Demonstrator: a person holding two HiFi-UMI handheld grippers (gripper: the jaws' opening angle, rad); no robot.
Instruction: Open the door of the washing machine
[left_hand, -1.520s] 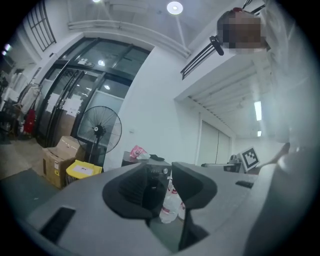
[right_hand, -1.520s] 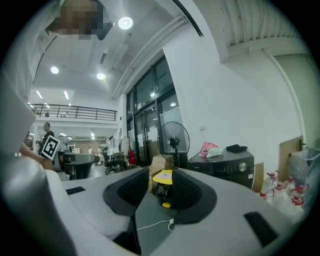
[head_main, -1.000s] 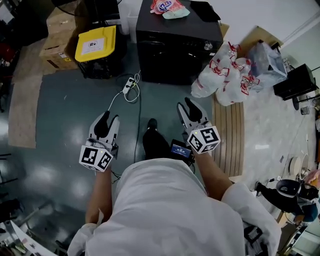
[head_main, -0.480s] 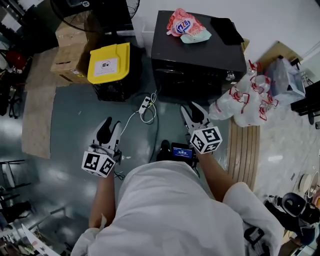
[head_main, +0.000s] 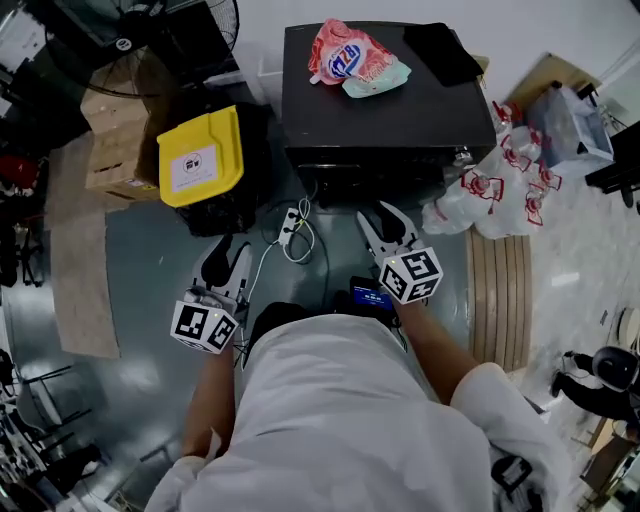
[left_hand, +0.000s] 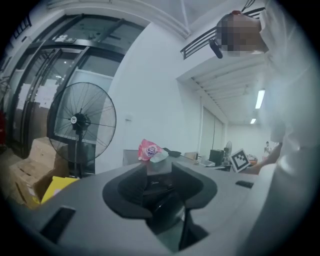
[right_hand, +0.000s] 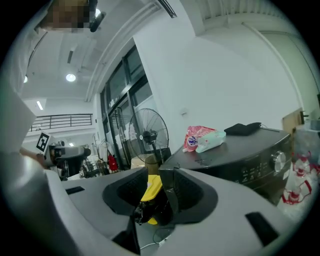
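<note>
The washing machine (head_main: 385, 110) is coming within reach as we are stepping closer; left gripper (head_main: 228, 254) is hanging released, right gripper (head_main: 380, 218) is opening, both empty.

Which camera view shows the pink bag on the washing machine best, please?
The head view: it looks down on the whole pink bag lying on the washing machine. The right gripper view shows it side-on and smaller; the left gripper view shows it small and distant.

White shirt (head_main: 340, 420), white cubes (head_main: 412, 276), black square markers (head_main: 421, 268)
</note>
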